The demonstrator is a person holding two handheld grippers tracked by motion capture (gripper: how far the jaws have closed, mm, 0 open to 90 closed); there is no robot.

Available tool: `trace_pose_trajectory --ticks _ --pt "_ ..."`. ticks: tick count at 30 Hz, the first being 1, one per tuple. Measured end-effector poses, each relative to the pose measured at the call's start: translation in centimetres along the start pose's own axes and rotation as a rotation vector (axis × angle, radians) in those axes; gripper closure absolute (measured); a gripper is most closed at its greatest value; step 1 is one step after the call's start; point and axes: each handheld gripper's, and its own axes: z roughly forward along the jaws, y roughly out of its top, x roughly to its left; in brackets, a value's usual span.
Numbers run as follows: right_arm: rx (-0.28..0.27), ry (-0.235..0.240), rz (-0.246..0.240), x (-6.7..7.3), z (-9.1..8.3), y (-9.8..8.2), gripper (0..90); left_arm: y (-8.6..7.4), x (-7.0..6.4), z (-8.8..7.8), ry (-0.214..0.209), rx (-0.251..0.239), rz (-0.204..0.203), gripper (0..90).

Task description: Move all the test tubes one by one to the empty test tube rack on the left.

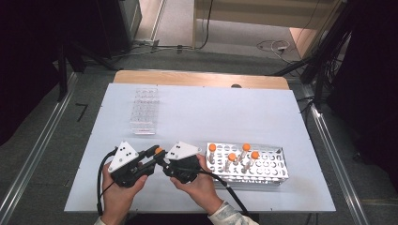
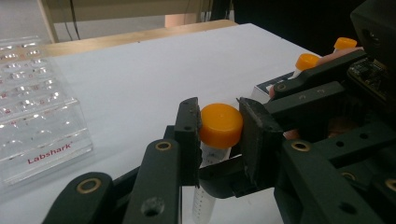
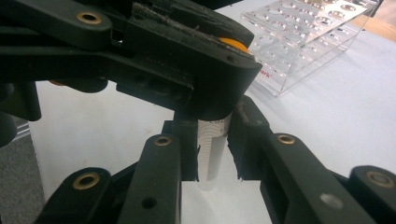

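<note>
A clear tube (image 3: 211, 154) with an orange cap (image 2: 220, 122) is held upright between both grippers, just above the white table near its front edge. My left gripper (image 2: 218, 135) is shut on the cap, one pad pressing on each side. My right gripper (image 3: 212, 140) is shut on the tube's clear, graduated body below the cap. In the high view the two grippers meet tip to tip, left gripper (image 1: 154, 153) and right gripper (image 1: 164, 163), with the orange cap (image 1: 159, 150) between them. The left gripper's jaw hides most of the cap in the right gripper view.
A white metal rack (image 1: 272, 174) holding several orange-capped tubes stands just right of the right hand. A clear acrylic rack (image 1: 144, 110), marked Labshark (image 2: 37, 116), sits farther back on the left. The table's white sheet (image 1: 220, 112) spreads between them.
</note>
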Motion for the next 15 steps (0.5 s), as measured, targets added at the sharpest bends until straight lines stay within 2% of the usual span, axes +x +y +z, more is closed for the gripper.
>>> trace_pose_trajectory --ticks 1,2,3,4,5,6,10,13,15 --pt "-0.001 0.001 0.002 0.0 0.0 0.0 69.7 0.0 0.0 0.0 -0.001 0.000 0.000 70.2" --pt "0.001 0.006 0.019 0.0 -0.1 0.0 58.9 0.0 0.0 0.0 -0.001 0.001 0.000 70.3" --pt "0.000 0.009 0.026 0.0 -0.2 0.1 53.4 0.1 0.1 0.0 -0.001 -0.002 -0.005 70.3" --pt "0.000 0.009 0.026 0.0 -0.2 0.1 53.4 0.1 0.1 0.0 -0.001 -0.002 -0.005 70.3" --pt "-0.005 0.008 0.032 0.0 -0.5 0.1 45.1 0.2 0.2 0.0 0.000 -0.001 -0.005 70.3" --pt "-0.006 0.006 0.035 0.0 -0.7 0.1 42.0 0.2 0.3 0.0 0.002 -0.001 -0.009 70.3" --pt "-0.012 0.008 0.038 -0.1 -1.5 0.0 34.9 0.6 0.8 0.1 0.011 -0.003 -0.024 70.4" --pt "-0.017 0.030 0.039 -0.2 -2.7 -0.2 26.5 1.0 1.4 0.2 0.022 -0.007 -0.039 70.4" --pt "-0.020 0.034 0.040 -0.2 -3.1 -0.3 25.5 1.3 1.9 0.3 0.030 -0.008 -0.054 70.4"
